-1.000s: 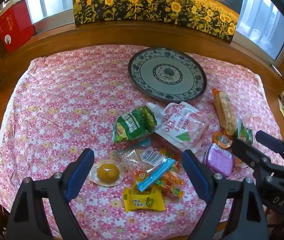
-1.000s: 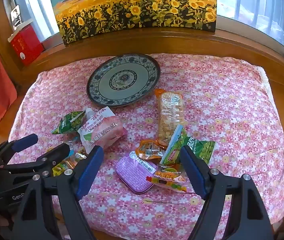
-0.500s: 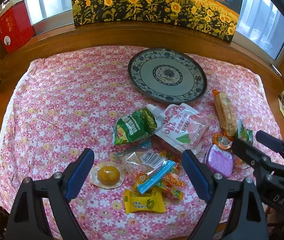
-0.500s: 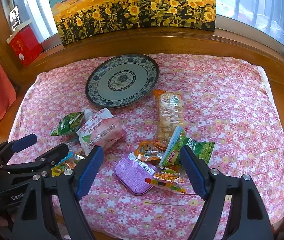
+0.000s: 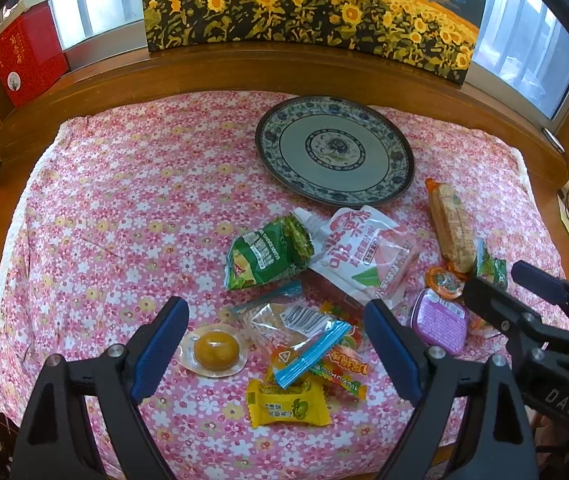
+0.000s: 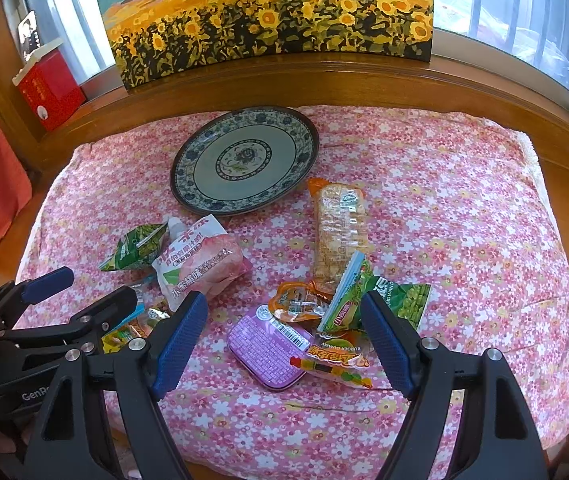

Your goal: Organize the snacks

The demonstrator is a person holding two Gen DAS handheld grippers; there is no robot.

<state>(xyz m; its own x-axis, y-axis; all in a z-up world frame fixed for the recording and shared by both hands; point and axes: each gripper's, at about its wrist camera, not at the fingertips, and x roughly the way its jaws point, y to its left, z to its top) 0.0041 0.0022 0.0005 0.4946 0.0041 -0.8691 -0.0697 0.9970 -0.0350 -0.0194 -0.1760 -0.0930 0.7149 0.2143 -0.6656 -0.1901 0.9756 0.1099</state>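
A pile of snacks lies on the pink floral cloth (image 5: 124,208) in front of an empty blue-patterned plate (image 5: 334,150), which the right wrist view also shows (image 6: 244,160). My left gripper (image 5: 276,336) is open above a clear cracker bag (image 5: 288,324), a jelly cup (image 5: 214,350) and a yellow snack pack (image 5: 288,404). A green bag (image 5: 268,252) and a pink drink pouch (image 5: 364,256) lie beyond. My right gripper (image 6: 284,336) is open above a purple tin (image 6: 268,354), an orange packet (image 6: 296,304) and a green pea bag (image 6: 376,300). A long biscuit pack (image 6: 338,228) lies behind.
A sunflower painting (image 5: 308,12) leans on the wooden ledge behind the cloth. A red box (image 5: 28,64) stands at the far left of the ledge. The right gripper shows at the right edge of the left wrist view (image 5: 524,312).
Both grippers have drawn back and up a little, so the snacks sit slightly further away. Nothing has been taken hold of.
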